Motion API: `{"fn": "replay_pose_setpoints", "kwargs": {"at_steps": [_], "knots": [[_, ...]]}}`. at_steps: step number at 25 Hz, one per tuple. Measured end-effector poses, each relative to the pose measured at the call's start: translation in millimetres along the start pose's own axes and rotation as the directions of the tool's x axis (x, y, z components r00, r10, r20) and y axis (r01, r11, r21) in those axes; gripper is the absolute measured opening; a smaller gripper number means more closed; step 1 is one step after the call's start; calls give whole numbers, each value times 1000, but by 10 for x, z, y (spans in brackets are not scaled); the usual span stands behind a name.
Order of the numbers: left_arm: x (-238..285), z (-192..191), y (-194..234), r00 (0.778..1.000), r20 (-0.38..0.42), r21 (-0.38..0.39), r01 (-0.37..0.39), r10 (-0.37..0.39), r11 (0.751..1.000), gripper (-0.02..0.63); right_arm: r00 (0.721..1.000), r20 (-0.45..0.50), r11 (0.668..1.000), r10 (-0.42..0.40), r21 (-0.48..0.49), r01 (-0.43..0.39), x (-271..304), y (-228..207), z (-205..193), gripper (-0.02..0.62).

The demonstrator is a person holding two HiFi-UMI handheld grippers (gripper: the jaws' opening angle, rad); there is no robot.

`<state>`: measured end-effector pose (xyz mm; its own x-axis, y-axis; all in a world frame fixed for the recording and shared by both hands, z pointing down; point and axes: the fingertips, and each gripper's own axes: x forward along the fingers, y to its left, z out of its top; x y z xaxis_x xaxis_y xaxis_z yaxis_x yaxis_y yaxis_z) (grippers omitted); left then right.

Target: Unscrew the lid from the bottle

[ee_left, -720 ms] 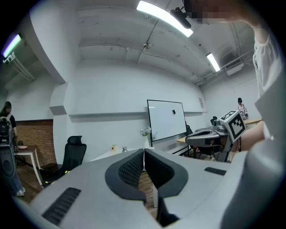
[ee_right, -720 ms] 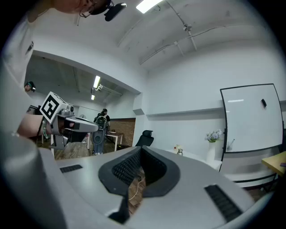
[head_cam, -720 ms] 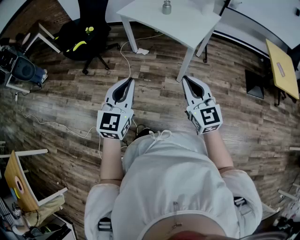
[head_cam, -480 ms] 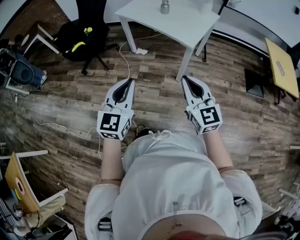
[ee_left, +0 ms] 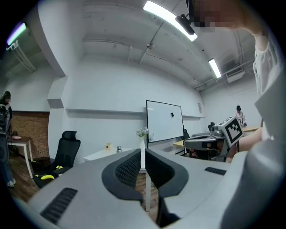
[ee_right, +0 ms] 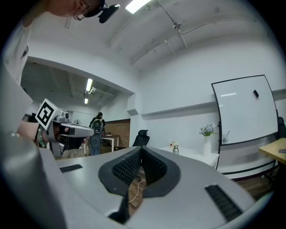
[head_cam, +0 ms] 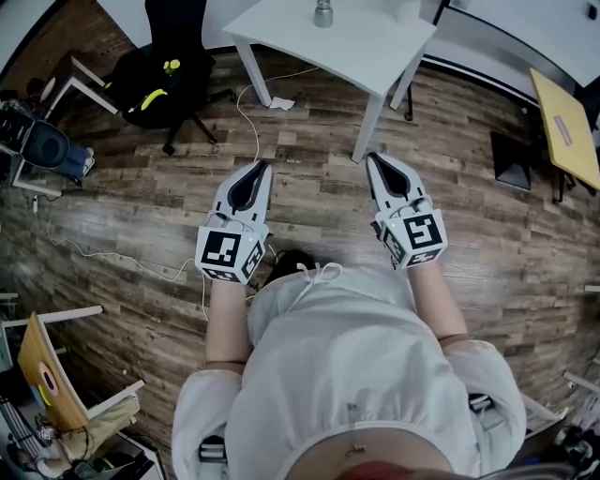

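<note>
Two grippers, both clenched on nothing, and hardly anything has changed in the last moment. My left gripper (head_cam: 260,169) is held out level over the floor (head_cam: 309,202), jaws pressed together with no object between them. My right gripper (head_cam: 374,161) mirrors it, also closed up and empty. Neither has really shifted from where it was a moment ago.

What has moved is my framing. The head view has drifted a little, so the table (head_cam: 375,47) and the bottle (head_cam: 322,12) have slid slightly left and up, towards the top edge. The bottle is now nearly clipped by the frame.

The bottle stands upright on the white table, well apart from both grippers and straight ahead of them. Both gripper views show it only as a small metal shape far beyond the jaws. It's too small for me to tell how the lid sits, though it looks untouched.

For the task, I read this as not yet started: I'm lining up on the table, not working. I reckon I need to close that gap and open both sets of jaws. Then one gripper can hold the body while the other takes the lid.
</note>
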<state>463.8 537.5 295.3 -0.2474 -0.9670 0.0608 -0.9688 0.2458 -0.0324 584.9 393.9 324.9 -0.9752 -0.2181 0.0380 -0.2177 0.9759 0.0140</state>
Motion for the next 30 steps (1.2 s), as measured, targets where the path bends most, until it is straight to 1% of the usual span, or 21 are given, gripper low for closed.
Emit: {"fn": "replay_pose_setpoints", "kwargs": {"at_steps": [1, 2, 3, 4, 5, 6, 9, 12, 16, 18, 23, 27, 30], "knots": [[17, 1, 32, 1000, 10, -12, -6, 6, 1000, 36, 1000, 14, 1000, -8, 12, 8, 20, -30, 14, 5], [37, 6, 82, 1000, 20, -21, -16, 17, 1000, 151, 1000, 28, 1000, -11, 16, 11, 54, -52, 33, 115], [61, 14, 149, 999, 28, -26, -31, 32, 999, 302, 999, 38, 1000, -11, 15, 10, 99, -71, 50, 262], [85, 22, 230, 998, 34, -29, -50, 51, 998, 344, 999, 47, 1000, -14, 12, 13, 152, -96, 63, 367], [109, 29, 324, 997, 37, -30, -72, 73, 997, 356, 998, 53, 1000, -24, 7, 23, 211, -129, 74, 407], [135, 38, 425, 995, 40, -30, -92, 93, 995, 365, 998, 58, 999, -35, 1, 35, 279, -159, 82, 426], [258, 57, 749, 992, 44, -24, -115, 116, 993, 370, 997, 57, 999, -46, -14, 47, 575, -188, 81, 433], [493, 12, 1121, 995, 34, -28, -96, 97, 995, 368, 998, 35, 999, -53, -7, 54, 986, -184, 33, 433], [895, -77, 1670, 999, 15, -60, -30, 31, 998, 368, 996, -5, 996, -92, 6, 92, 1628, -210, -13, 431], [1085, -71, 1989, 1000, 16, -64, 7, -6, 998, 368, 993, -17, 994, -113, 6, 113, 1986, -203, 23, 430], [1577, -34, 2991, 997, 34, -87, 69, -66, 994, 368, 987, -46, 988, -155, -9, 155, 2995, -140, 119, 422], [1935, -64, 3703, 994, 12, -54, 113, -112, 992, 368, 976, -73, 978, -206, 8, 207, 3688, -142, 111, 422], [2184, -88, 4110, 989, 2, -58, 146, -146, 988, 368, 967, -101, 971, -233, 33, 237, 4121, -182, 81, 418]]}}
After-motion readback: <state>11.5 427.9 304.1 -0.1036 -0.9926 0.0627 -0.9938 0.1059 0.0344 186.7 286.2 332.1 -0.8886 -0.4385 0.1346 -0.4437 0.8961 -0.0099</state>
